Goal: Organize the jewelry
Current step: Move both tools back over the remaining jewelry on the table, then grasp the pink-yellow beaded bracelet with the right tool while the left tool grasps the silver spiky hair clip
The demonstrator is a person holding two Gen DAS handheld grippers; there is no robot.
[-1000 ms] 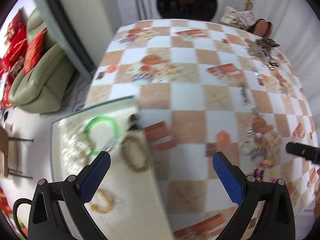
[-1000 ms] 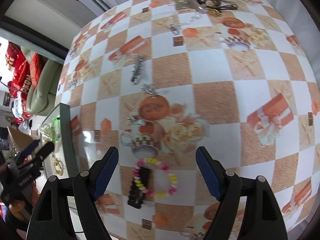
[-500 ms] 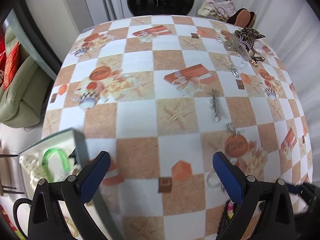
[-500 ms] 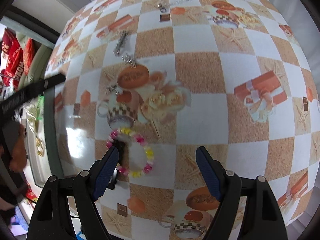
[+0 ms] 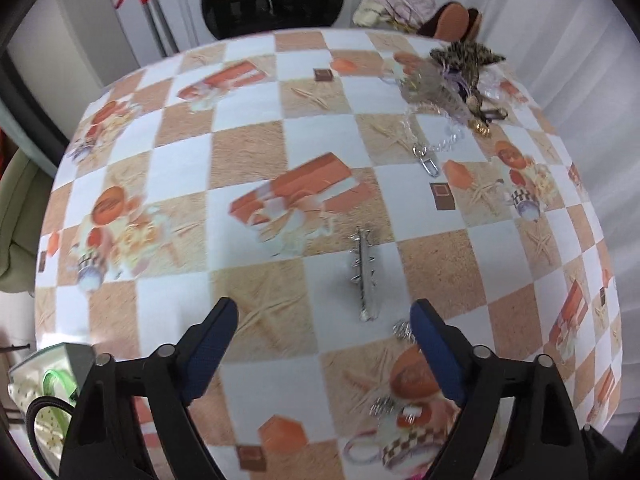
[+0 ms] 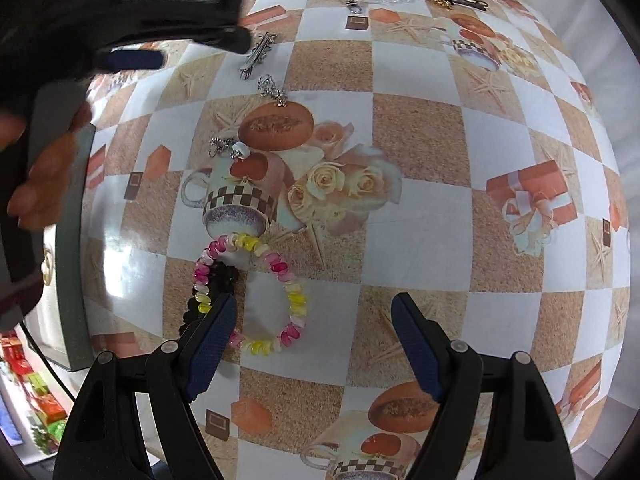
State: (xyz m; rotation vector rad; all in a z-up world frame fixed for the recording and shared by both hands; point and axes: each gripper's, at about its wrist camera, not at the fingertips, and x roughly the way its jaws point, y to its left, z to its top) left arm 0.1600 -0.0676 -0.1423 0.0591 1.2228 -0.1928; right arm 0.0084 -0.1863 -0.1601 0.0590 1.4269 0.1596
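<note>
The left tool [image 5: 322,322] hangs over the checked worktop [image 5: 248,152], its jaws parted and just narrowing, gripping nothing; a spiky silver hair clip [image 5: 363,276] lies at its 12 o'clock. The right tool [image 6: 312,314] (also agape, empty) straddles a pink-and-yellow bead bracelet [image 6: 256,292].

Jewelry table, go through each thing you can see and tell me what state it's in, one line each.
Left tongs: open, jaws just been closing a little, nothing between them.
Right tongs: open, over the bead bracelet, not gripping.
Bead bracelet: flat on the table, lying loose.
Black bracelet: on the table, under the bead bracelet.
Silver hair clip: lying flat, untouched.
Tray: at the table edge, holding jewelry.
</note>
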